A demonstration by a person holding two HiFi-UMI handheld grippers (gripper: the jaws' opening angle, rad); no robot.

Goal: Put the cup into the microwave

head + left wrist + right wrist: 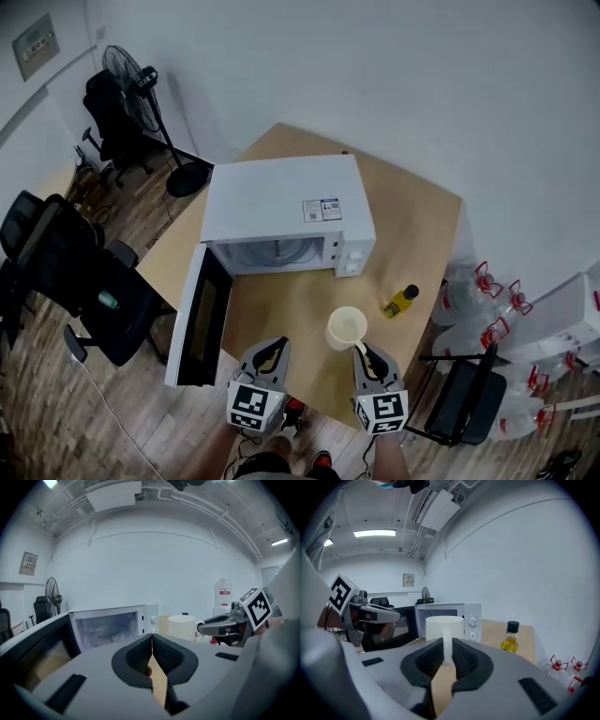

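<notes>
A cream cup hangs above the wooden table, held by its handle in my right gripper, whose jaws are shut on the handle. The right gripper view shows the cup straight ahead with its handle pinched between the pads. The white microwave stands at the table's middle with its door swung open to the left and its cavity empty. My left gripper is shut with nothing in it, beside the open door. Its view shows the cup to the right.
A small bottle of yellow oil lies on the table right of the cup. Black office chairs and a floor fan stand at the left. Water jugs and a chair crowd the right side.
</notes>
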